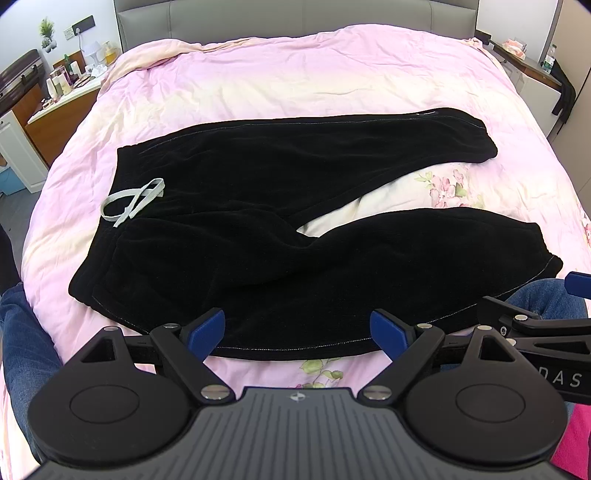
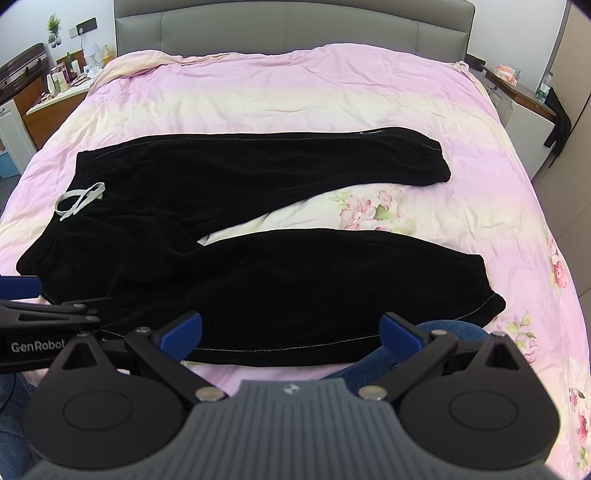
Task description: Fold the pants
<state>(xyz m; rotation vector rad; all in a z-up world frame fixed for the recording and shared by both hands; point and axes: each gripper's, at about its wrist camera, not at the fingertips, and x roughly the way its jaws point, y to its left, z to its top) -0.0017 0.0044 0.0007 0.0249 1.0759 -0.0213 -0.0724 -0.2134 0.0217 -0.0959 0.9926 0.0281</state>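
Black pants (image 1: pixel 258 221) lie spread flat on the pink bed, waistband to the left with a grey drawstring (image 1: pixel 133 201), the two legs running right and splayed apart. They show the same way in the right wrist view (image 2: pixel 258 258), drawstring (image 2: pixel 79 201) at left. My left gripper (image 1: pixel 297 330) is open and empty, hovering over the near edge of the near leg. My right gripper (image 2: pixel 291 332) is open and empty over the same near edge, further right. The right gripper's arm shows at the left wrist view's right edge (image 1: pixel 535 325).
The pink floral duvet (image 1: pixel 295 74) covers the bed, with a grey headboard (image 2: pixel 295 26) behind. A cluttered nightstand (image 1: pixel 62 92) stands at the left and a desk (image 2: pixel 524 92) at the right. The person's jeans-clad knee (image 2: pixel 443 332) is near the bed's front edge.
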